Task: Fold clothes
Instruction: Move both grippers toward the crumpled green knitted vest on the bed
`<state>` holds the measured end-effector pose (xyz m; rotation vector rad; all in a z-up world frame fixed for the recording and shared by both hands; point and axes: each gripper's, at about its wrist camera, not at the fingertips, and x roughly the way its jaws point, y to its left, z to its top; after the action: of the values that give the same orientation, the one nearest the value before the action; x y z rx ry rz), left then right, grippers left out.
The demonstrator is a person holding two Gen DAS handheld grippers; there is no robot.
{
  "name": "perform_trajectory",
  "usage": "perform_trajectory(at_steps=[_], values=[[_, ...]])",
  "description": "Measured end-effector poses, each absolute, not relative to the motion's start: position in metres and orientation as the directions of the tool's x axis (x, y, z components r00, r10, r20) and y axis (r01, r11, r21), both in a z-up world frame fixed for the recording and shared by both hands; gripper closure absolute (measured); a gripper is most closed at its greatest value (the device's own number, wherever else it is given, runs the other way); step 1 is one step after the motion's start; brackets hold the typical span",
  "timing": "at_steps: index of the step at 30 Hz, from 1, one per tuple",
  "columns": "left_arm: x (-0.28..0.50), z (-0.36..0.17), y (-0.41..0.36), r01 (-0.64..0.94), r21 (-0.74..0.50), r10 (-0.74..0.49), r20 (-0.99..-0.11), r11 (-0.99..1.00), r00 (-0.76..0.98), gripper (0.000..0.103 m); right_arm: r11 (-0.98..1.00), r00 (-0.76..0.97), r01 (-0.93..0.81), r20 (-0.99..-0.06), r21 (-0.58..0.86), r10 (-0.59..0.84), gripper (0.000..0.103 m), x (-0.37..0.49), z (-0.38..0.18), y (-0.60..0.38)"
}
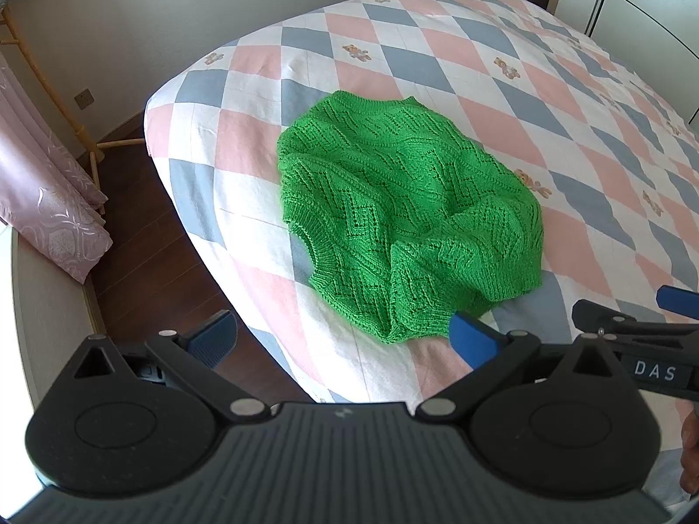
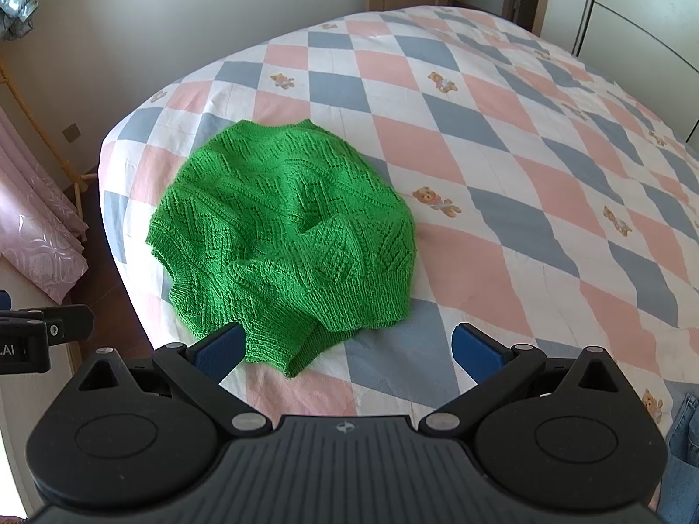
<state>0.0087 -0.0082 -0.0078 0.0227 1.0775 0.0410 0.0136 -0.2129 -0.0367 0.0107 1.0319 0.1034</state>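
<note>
A bright green knitted sweater [image 1: 402, 209] lies crumpled in a heap near the corner of the bed; it shows again as the green sweater [image 2: 284, 227] in the right wrist view. My left gripper [image 1: 345, 340] hovers open just short of the heap's near edge, with its blue fingers [image 1: 474, 340] spread wide and nothing between them. My right gripper [image 2: 347, 351] is open too, above the sweater's near hem, its left fingertip [image 2: 220, 349] over the knit. The right gripper's body [image 1: 642, 349] shows at the right edge of the left wrist view.
The bed [image 1: 502, 87] carries a quilt of pink, grey and white diamonds with small bears. A dark wood floor [image 1: 144, 262] lies beyond its left edge, with pink curtains [image 1: 43, 183] and a bamboo stand. Denim cloth [image 2: 681, 449] hangs at the lower right.
</note>
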Motion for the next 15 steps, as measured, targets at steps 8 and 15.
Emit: perform_trajectory(at_steps=[8,15], values=[[0.008,-0.013,0.001,-0.005,0.040,0.038,-0.889,0.999,0.457,0.001,0.996,0.498,-0.066,-0.863,0.058,0.083,0.000,0.011,-0.039,-0.208],[0.022,-0.021,0.016,0.027,0.036,0.021,-0.902,0.999,0.431,0.001,0.998,0.475,-0.038,-0.877,0.059,0.070,0.000,0.015,-0.045,-0.196]])
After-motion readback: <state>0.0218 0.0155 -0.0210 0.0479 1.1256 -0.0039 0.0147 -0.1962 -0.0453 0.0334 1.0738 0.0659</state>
